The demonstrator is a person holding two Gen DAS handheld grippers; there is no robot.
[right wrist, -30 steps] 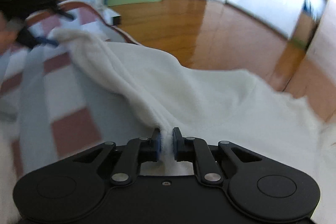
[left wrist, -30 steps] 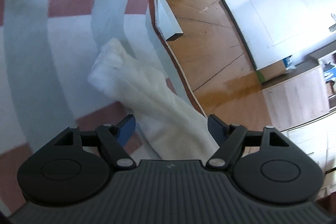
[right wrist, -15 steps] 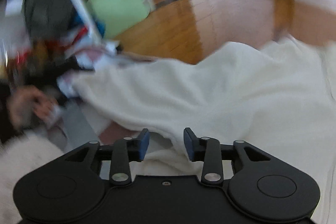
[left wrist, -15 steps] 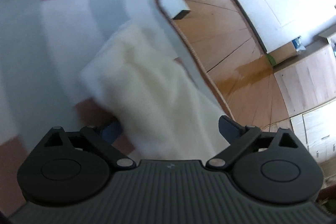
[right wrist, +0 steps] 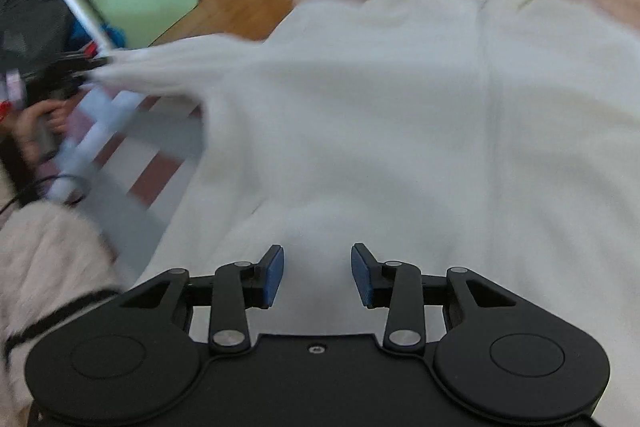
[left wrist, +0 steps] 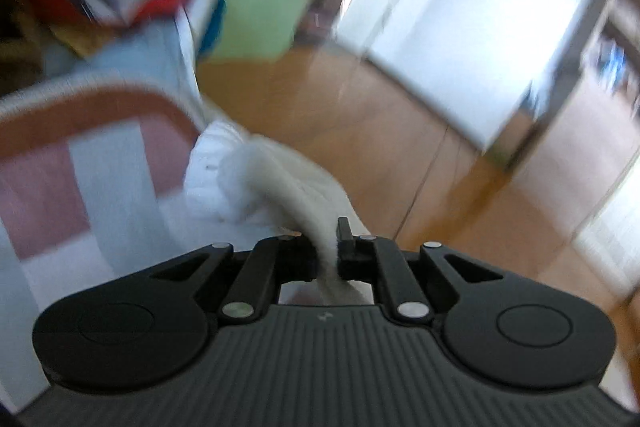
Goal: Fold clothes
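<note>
Left tongs [left wrist: 326, 247] are clamped on a sleeve [left wrist: 276, 179] of the white garment [right wrist: 380, 115], which lies spread on the striped cloth [left wrist: 104, 195]. Right tongs [right wrist: 317, 277] stand apart above it, gripping nothing.

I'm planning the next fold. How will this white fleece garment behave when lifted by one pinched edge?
Probably floppy: the white garment sags and drapes from where the left tongs pinch a bunched strip. Its fuzzy, thick pile likely grips well. It probably drags across the striped cloth rather than sliding freely.
</note>
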